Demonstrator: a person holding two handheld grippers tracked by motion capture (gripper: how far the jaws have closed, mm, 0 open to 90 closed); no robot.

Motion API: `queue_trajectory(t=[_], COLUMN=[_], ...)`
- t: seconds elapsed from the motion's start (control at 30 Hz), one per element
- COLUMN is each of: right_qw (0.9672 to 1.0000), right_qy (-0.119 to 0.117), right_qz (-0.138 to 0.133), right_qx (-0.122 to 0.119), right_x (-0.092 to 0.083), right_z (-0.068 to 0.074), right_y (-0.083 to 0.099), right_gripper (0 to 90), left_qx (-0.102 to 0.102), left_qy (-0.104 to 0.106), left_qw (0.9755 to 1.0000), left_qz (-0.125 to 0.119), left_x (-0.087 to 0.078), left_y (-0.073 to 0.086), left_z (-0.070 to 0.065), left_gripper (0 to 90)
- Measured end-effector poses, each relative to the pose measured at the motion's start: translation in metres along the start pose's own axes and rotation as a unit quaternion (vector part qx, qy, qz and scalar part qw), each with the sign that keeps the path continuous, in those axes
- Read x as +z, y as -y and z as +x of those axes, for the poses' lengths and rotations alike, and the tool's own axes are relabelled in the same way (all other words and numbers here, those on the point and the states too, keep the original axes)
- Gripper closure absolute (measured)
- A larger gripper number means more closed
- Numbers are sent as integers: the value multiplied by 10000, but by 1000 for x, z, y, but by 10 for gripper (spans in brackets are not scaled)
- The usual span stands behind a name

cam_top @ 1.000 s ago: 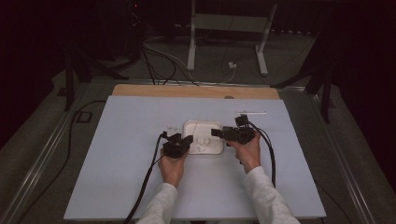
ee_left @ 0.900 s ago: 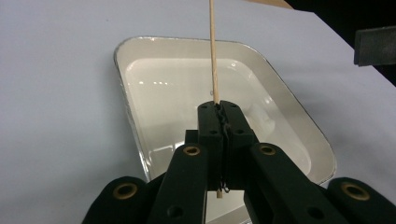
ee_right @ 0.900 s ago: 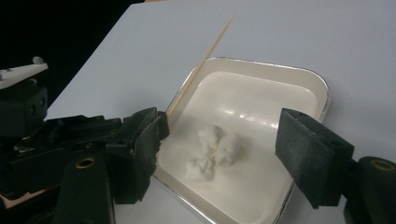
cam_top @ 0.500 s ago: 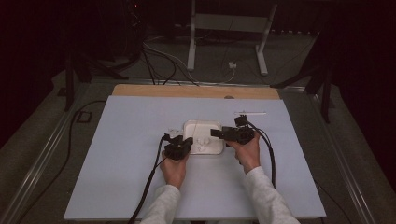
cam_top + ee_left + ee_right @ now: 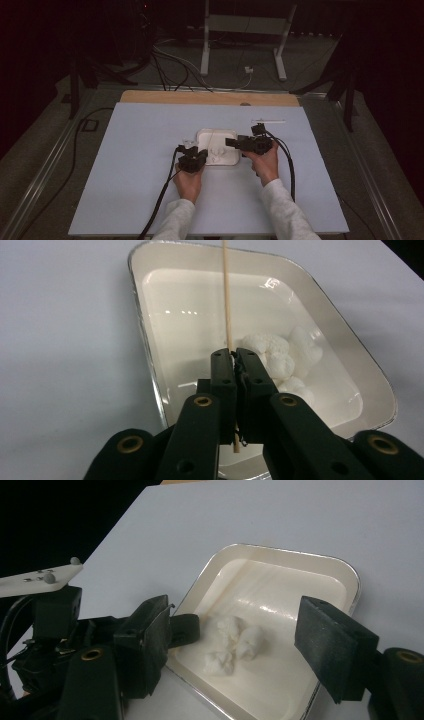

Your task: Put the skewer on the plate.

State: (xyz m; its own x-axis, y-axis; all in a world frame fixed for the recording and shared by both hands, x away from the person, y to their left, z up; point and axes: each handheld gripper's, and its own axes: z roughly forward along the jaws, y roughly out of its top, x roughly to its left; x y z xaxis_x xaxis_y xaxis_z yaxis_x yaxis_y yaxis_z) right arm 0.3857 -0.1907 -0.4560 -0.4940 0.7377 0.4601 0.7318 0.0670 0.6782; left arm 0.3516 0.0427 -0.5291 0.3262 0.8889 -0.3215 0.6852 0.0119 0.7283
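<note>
White tray (image 5: pixel 218 159), centre of table (image 5: pixel 125 190), holding marshmallow pieces (image 5: pixel 280 362) at one end. Left gripper (image 5: pixel 234 356): jaws clamped on thin wooden skewer (image 5: pixel 227 305), which reaches out over the tray. Right gripper (image 5: pixel 235 625): jaws wide, empty, poised above the pieces. Step judged: threading. Next: pinch one piece, meet the skewer tip.

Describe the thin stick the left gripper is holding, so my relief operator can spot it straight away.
Start at the white tray lying mid-table on the pale blue table. At its near edge the left gripper is shut on a wooden skewer, which runs from the jaws across the tray's bare half. It is tan, straight and very thin, unlike the lumpy white marshmallows piled beside it.
</note>
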Motion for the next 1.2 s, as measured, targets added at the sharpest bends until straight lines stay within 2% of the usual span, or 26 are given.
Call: queue_trajectory(t=[0.1,0.17,0.3,0.43,0.53,0.7,0.9,1.0,1.2], right_qw=[10000,10000,10000,9999,9997,9988,9968,9950,9902], right_qy=[-3,-4,-27,-42,-28,4,70,109,316], right_qz=[-3,0,-28,-74,-117,-335,-593,-718,-868], right_qx=[-4,-19,-55,-136,-236,-361,-523,-682,-1051], right_x=[0,0,-1,-3,-5,-16,-39,-53,-79], right_z=[0,0,0,2,4,7,6,7,2], right_y=[0,1,2,3,5,10,24,31,55], right_gripper=[301,300,290,263,238,191,143,109,24], left_qx=[-3,-8,-49,25,204,432,840,1010,1390], left_qy=[125,398,796,1029,1030,1052,927,931,769], left_qw=[9999,9992,9967,9941,9932,9911,9882,9864,9824], left_qz=[30,10,-131,-335,-495,-696,-886,-900,-983], left_x=[0,-1,-7,-19,-33,-60,-95,-111,-142], left_y=[1,1,-2,-8,-13,-19,-23,-22,-13], left_z=[-1,-2,-1,3,6,16,29,35,52], left_gripper=[788,714,593,458,337,212,136,90,10])
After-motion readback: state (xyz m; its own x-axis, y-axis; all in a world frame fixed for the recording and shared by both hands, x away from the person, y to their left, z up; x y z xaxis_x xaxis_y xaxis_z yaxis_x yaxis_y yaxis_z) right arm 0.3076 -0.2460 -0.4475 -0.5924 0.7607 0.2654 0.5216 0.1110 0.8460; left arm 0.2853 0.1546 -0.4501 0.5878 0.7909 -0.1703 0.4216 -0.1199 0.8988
